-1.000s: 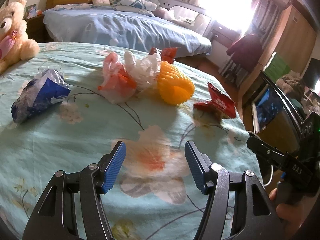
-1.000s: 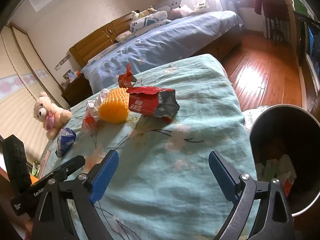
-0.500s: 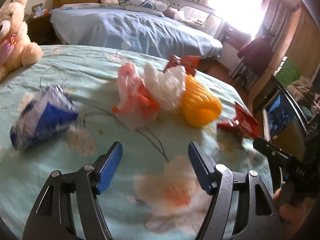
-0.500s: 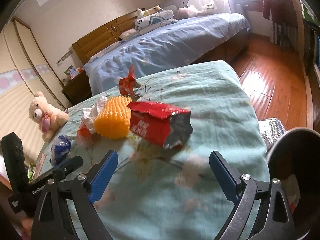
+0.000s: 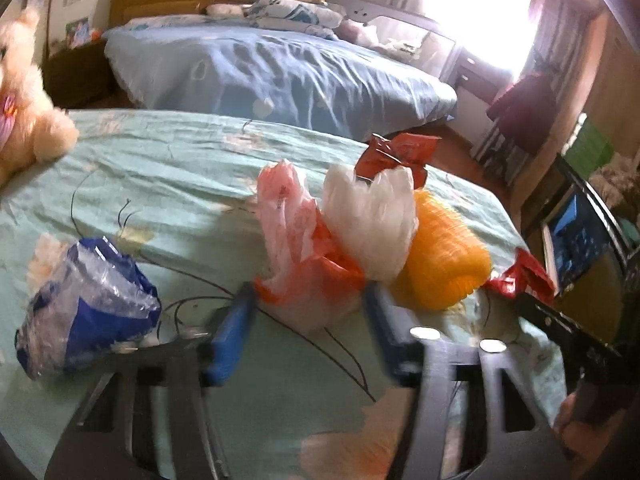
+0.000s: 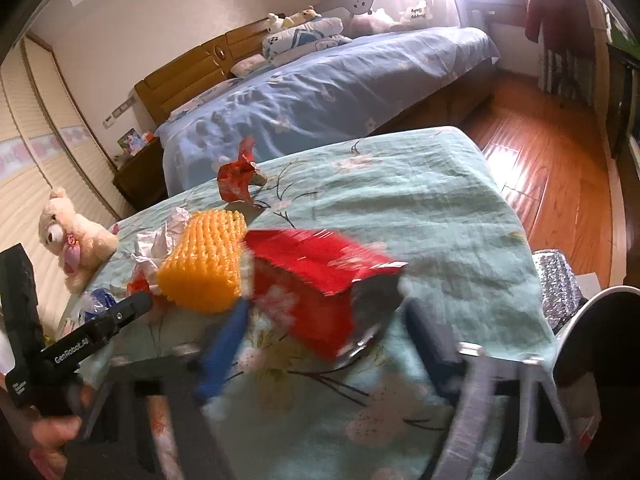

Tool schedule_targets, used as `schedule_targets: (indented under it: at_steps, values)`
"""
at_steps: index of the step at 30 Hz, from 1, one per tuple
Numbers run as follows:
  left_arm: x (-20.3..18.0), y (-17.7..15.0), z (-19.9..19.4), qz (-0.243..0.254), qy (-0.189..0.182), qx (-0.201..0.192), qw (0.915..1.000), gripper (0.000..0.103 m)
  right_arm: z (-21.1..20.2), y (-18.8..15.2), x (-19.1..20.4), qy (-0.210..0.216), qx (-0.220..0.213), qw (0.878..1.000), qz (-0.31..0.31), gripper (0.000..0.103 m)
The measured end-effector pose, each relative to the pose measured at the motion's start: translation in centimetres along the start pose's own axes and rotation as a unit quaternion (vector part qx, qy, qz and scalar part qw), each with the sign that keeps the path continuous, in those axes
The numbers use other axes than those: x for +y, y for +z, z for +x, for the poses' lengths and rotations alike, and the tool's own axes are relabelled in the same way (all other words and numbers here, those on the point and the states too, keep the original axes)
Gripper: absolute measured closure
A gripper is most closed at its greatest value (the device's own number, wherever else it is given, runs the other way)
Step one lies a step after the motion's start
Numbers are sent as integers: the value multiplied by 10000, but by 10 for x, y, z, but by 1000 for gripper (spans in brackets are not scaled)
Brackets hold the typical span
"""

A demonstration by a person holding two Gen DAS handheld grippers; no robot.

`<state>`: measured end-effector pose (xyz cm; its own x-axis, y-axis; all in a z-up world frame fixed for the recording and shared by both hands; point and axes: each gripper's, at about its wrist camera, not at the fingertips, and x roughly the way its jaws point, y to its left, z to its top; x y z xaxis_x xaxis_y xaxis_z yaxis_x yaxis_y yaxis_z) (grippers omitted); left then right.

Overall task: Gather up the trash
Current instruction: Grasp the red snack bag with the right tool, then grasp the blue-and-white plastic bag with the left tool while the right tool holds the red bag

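Through the left wrist view we see our left gripper [image 5: 306,322], jaws just closing, flanking the crumpled pink-and-orange plastic bag [image 5: 298,248] on the floral bedspread [image 5: 168,168] — contact unclear in the blur. Through the right, our right gripper [image 6: 324,334], also closing, brackets the torn red wrapper [image 6: 312,280]; beside it the bin [image 6: 600,320] — contents hidden.

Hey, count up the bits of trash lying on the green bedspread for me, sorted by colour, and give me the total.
Red wrappers: 2
Orange foam net: 1
White plastic bag: 1
Pink and orange plastic bag: 1
Blue and clear plastic bag: 1
Total: 6
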<state>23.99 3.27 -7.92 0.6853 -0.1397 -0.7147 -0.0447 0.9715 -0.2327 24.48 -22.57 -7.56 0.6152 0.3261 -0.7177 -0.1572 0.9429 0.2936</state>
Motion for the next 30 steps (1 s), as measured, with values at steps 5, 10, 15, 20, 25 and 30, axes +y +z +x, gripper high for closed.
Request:
schedule_targets:
  at_steps: [5, 10, 15, 20, 25, 30]
  values:
    - [-5, -5, -7, 215, -10, -44, 9998, 102, -7, -6, -2, 85, -18, 10000, 18, 97]
    - [-8, -19, -25, 228, -101, -162, 9996, 102, -23, -16, 3, 225, -74, 9997, -73, 99]
    - [-9, -25, -35, 114, -212, -190, 9995, 102, -36, -25, 7, 300, -99, 9994, -103, 99]
    - [-10, -19, -31, -63, -321, -62, 9994, 92, -47, -31, 5, 367, -135, 9992, -10, 99]
    - [-15, -9, -17, -42, -117, -92, 9999, 48, -56, -38, -1, 413, -138, 9989, 184, 99]
    - [-12, 5, 3, -148, -142, -97, 9997, 49, -56, -43, -5, 397, -76, 9989, 257, 99]
